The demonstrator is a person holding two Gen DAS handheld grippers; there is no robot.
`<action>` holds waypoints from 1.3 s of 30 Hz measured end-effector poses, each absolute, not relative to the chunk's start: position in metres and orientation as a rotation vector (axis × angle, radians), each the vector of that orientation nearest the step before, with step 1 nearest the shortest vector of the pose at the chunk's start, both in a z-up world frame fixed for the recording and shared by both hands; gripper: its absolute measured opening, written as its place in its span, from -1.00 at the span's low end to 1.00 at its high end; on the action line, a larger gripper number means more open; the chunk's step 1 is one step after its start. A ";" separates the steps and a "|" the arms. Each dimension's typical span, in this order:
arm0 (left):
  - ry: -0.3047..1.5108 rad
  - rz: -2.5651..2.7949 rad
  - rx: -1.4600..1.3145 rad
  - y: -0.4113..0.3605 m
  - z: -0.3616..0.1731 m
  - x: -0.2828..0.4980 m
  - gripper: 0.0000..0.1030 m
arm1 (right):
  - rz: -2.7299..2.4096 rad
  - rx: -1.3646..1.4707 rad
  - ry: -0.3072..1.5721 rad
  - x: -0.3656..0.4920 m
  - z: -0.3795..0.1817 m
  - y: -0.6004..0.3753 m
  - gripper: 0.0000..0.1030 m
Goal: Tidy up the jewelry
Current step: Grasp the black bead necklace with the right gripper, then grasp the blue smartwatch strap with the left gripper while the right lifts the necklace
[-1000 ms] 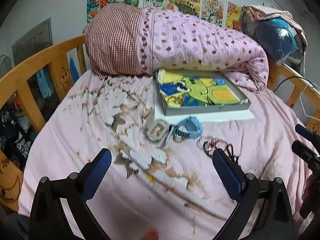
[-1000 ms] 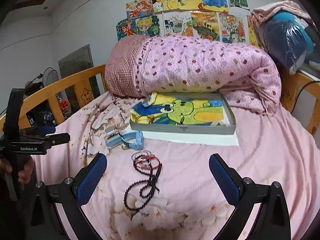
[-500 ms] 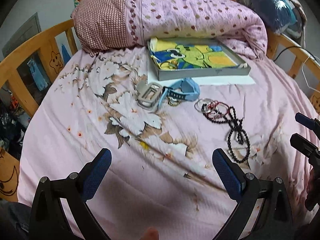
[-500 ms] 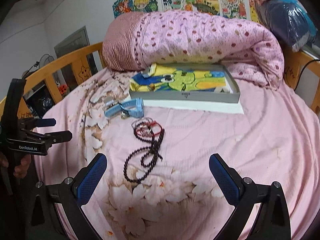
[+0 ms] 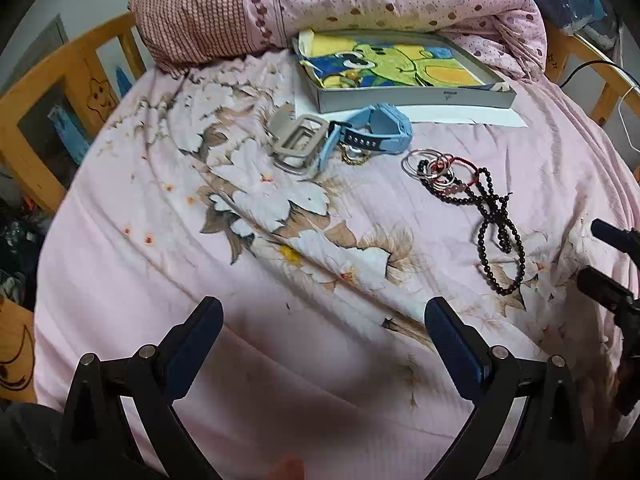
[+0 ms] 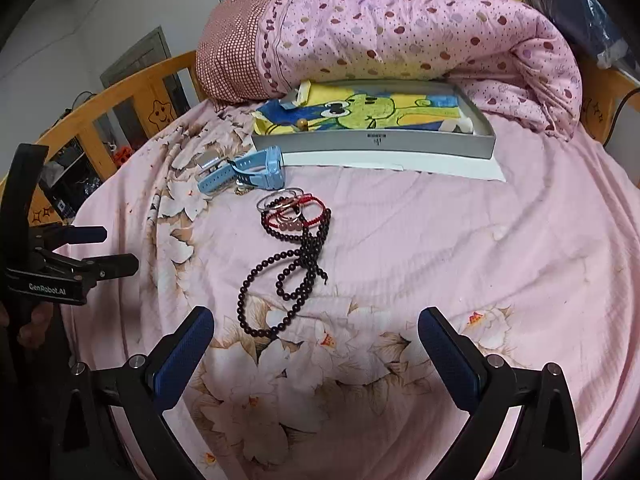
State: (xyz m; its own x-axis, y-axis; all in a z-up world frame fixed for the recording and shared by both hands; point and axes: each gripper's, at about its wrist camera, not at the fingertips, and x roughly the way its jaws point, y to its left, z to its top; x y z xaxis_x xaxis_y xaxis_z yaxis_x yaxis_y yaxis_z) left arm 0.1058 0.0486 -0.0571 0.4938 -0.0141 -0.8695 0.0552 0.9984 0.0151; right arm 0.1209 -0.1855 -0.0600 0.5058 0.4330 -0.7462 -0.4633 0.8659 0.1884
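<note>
- We are holding the left gripper [image 5: 323, 322] low in the left wrist frame, its blue-padded fingers spread wide with nothing between them, above the pink floral bedsheet [image 5: 280, 248].
- We are holding the right gripper [image 6: 314, 330] at the bottom of the right wrist frame, likewise wide open and empty.
- The dark beaded necklace [image 6: 288, 276] is lying in loops at the centre of the right wrist frame, just above the right gripper; in the left wrist frame it is sitting at the right [image 5: 496, 224].
- A cluster of silver rings and a red cord bracelet [image 6: 294, 204] is touching the necklace's upper end.
- A light blue watch [image 5: 372, 130] is resting in the upper middle of the left wrist frame, against a beige buckle-like piece [image 5: 296, 144].
- A shallow grey box [image 6: 376, 142] lined with a cartoon frog picture is sitting behind the jewelry, on a white sheet [image 6: 400, 162], in front of a rolled pink spotted quilt [image 6: 400, 36].
- We are seeing a wooden bed rail [image 5: 52, 92] at the upper left.
</note>
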 end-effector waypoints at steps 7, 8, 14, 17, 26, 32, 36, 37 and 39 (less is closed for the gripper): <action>1.063 -0.073 -0.004 0.056 -0.061 0.122 0.91 | 0.541 -0.053 0.917 0.130 -0.070 -0.182 0.75; 1.061 -0.073 -0.007 0.057 -0.061 0.126 0.91 | 0.547 -0.046 0.921 0.132 -0.071 -0.181 0.71; 1.023 -0.082 -0.049 0.069 -0.060 0.145 0.91 | 0.584 -0.046 0.940 0.147 -0.079 -0.167 0.44; 0.989 -0.086 -0.064 0.074 -0.060 0.156 0.91 | 0.600 -0.029 0.964 0.155 -0.087 -0.160 0.25; 0.971 -0.137 -0.145 0.086 -0.066 0.182 0.90 | 0.605 -0.041 1.000 0.170 -0.103 -0.144 -0.03; 0.970 -0.194 -0.107 0.072 -0.069 0.187 0.89 | 0.587 -0.060 0.995 0.177 -0.105 -0.142 -0.21; 0.939 -0.186 -0.092 0.071 -0.071 0.190 0.80 | 0.586 -0.070 0.990 0.180 -0.106 -0.138 -0.38; 0.934 -0.184 -0.093 0.071 -0.072 0.191 0.72 | 0.586 -0.071 0.989 0.181 -0.106 -0.137 -0.45; 0.930 -0.178 -0.101 0.073 -0.074 0.195 0.48 | 0.587 -0.067 0.989 0.183 -0.107 -0.134 -0.50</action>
State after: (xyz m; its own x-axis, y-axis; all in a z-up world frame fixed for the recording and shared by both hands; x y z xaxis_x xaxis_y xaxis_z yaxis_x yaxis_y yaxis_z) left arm 0.1955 0.0735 -0.0736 0.5842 -0.1963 -0.7875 0.1090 0.9805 -0.1635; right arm 0.1831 -0.1343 -0.1066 0.4086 0.4358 -0.8020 -0.4955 0.8438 0.2061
